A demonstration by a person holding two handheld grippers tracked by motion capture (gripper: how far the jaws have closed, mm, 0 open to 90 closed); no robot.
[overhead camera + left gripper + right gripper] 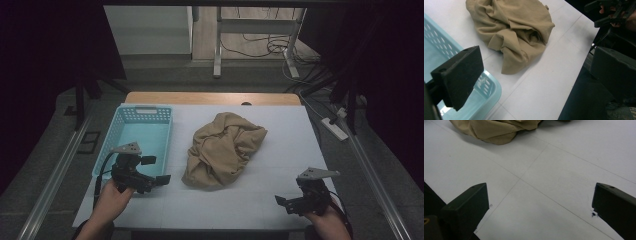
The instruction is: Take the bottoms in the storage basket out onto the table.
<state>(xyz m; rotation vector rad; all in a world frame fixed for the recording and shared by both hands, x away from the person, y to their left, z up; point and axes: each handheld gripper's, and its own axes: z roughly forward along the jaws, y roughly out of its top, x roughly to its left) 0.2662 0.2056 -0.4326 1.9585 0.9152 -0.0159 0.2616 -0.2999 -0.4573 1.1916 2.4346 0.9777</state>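
Crumpled tan cloth (224, 149) sits mid-frame on the white counter (280, 165), touching neither gripper. Light blue perforated basket (120, 131) is left of it, nothing inside. Left gripper (156, 170) at lower left, over the basket's near corner, jaws apart. Right gripper (285, 202) at lower right above bare counter, jaws wide apart.

Dim overall; dark surroundings; soft shadows; slight blur.
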